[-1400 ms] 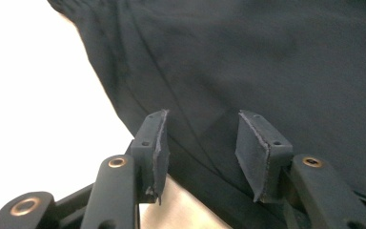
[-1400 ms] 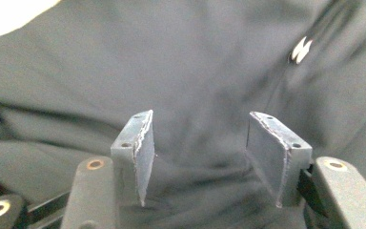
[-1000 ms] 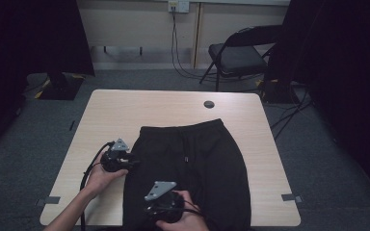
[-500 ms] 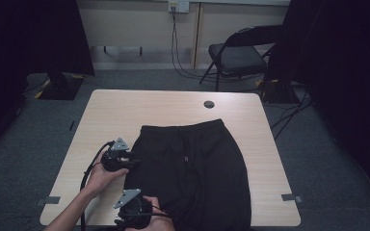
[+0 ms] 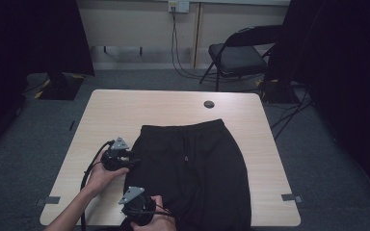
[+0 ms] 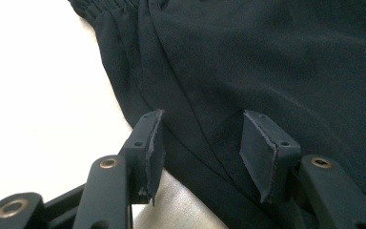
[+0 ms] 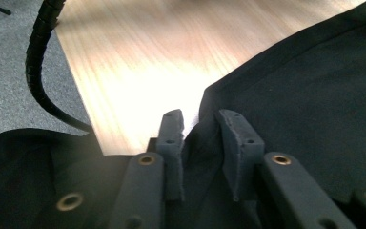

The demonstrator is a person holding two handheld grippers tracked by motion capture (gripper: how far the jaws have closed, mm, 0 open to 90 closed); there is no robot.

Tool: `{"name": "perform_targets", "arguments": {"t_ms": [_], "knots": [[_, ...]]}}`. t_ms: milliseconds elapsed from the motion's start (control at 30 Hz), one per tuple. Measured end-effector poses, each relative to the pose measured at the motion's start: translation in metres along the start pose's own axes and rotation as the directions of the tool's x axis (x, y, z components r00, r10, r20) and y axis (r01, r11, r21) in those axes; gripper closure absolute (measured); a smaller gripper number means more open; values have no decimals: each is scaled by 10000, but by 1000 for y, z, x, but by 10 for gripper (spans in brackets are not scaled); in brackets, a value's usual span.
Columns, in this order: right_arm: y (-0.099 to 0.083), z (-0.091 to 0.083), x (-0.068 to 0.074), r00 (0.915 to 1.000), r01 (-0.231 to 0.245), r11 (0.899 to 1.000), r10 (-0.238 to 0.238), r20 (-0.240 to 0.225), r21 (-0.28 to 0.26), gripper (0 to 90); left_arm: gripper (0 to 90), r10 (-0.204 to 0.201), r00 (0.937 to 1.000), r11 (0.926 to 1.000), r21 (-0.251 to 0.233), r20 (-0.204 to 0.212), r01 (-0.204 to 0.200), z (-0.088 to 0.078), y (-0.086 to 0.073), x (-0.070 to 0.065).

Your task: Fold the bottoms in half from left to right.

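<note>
A black garment [image 5: 197,168] with an elastic waistband lies flat on the wooden table [image 5: 125,110], waistband at the far end. My left gripper [image 5: 134,161] rests at the garment's left edge. In the left gripper view this gripper [image 6: 200,138] stands open, the garment's side edge [image 6: 267,57] lying between its jaws. My right gripper [image 5: 129,211] is at the garment's near left corner by the table's front edge. In the right gripper view it [image 7: 200,129] is shut on a bunched fold of the garment [image 7: 314,86].
A small black round disc [image 5: 209,104] sits near the table's far edge. A folding chair [image 5: 241,53] stands behind the table. The left gripper's cable [image 7: 38,71] hangs off the table's left front side. Grey carpet surrounds the table.
My right gripper moved left along the front edge, from the garment's middle to its near left corner. The left gripper stayed at the left edge.
</note>
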State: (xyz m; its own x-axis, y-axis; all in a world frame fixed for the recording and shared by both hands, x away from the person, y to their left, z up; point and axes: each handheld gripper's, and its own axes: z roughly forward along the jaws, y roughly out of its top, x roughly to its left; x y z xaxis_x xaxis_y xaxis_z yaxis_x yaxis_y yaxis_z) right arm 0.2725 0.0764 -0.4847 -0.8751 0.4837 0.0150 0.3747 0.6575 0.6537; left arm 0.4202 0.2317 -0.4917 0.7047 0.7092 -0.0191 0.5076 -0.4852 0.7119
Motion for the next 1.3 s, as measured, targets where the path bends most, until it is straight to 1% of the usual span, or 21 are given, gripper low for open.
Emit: {"name": "perform_targets", "arguments": {"t_ms": [67,100,167,300,400,500,567,600,633,733,800,833,867,900,1033,1067,1100,1133,1167,1267,1300], "knots": [[0,0,-1,10000,90,10000,-90,19,13,751,500,0,10000,10000,-3,-1,0,0,0,0],[-2,-2,-4,10000,-3,10000,2,-52,-42,816,500,51,10000,10000,16,25,-52,0,0,1],[-5,-4,-8,9995,-225,9997,223,-202,-112,861,498,-89,9999,10000,10,58,89,0,0,1],[-10,-7,-15,9982,-541,9983,534,-284,-234,875,483,-219,9998,9992,333,10,218,-3,2,7],[-12,-8,-16,9982,-535,9983,529,-279,-224,875,456,-732,9972,9972,123,-125,734,-6,1,17],[-14,-10,-17,9988,-420,9988,414,-254,-249,865,453,-1484,9887,9885,-325,-217,1476,-9,4,27],[-14,-10,-17,9986,-441,9987,433,-307,-273,859,456,-1364,9900,9906,-188,-368,1358,-7,12,31],[-14,-10,-17,9987,-415,9987,407,-298,-283,859,484,-1179,9912,9923,-454,-603,1153,-6,16,32],[-14,-10,-17,9989,-371,9990,363,-304,-259,857,513,-1450,9872,9893,-274,-667,1435,-3,20,35],[-14,-10,-16,9991,-322,9992,316,-280,-221,856,527,-1615,9856,9862,-445,-510,1593,5,24,37],[-15,-11,-16,9995,-167,9997,163,-253,-163,854,523,-1474,9887,9889,147,-271,1478,15,28,38],[-15,-12,-15,9996,-133,9998,129,-232,-164,854,525,-1135,9928,9932,217,-394,1144,22,32,38],[-16,-13,-15,9996,-107,9999,104,-253,-115,854,543,-1135,9928,9932,217,-394,1144,22,32,38],[-16,-13,-14,9996,-92,9999,89,-285,-125,854,539,-1429,9894,9897,52,-274,1431,25,36,38],[-20,-16,-12,9994,-107,9999,103,-320,-135,845,475,-1456,9887,9883,401,-366,1471,33,42,35],[-20,-17,-10,9996,-19,9999,15,-299,-126,836,455,-1477,9884,9883,323,-350,1489,34,44,34],[-21,-18,-10,9997,36,9999,-39,-257,-105,825,484,-1383,9899,9899,256,-324,1392,36,45,32],[-21,-18,-9,9996,-7,10000,5,-291,-81,814,498,-1164,9918,9920,431,-523,1187,38,46,31],[-21,-18,-9,9995,-30,10000,28,-299,-70,785,503,-1080,9922,9935,284,-619,1100,41,46,31],[-21,-17,-10,9996,-139,9998,136,-255,-118,736,547,-1213,9907,9924,156,-609,1224,41,45,33],[-20,-16,-10,9992,-244,9996,240,-311,-142,688,574,-1001,9927,9947,145,-666,1013,41,45,34]]}}
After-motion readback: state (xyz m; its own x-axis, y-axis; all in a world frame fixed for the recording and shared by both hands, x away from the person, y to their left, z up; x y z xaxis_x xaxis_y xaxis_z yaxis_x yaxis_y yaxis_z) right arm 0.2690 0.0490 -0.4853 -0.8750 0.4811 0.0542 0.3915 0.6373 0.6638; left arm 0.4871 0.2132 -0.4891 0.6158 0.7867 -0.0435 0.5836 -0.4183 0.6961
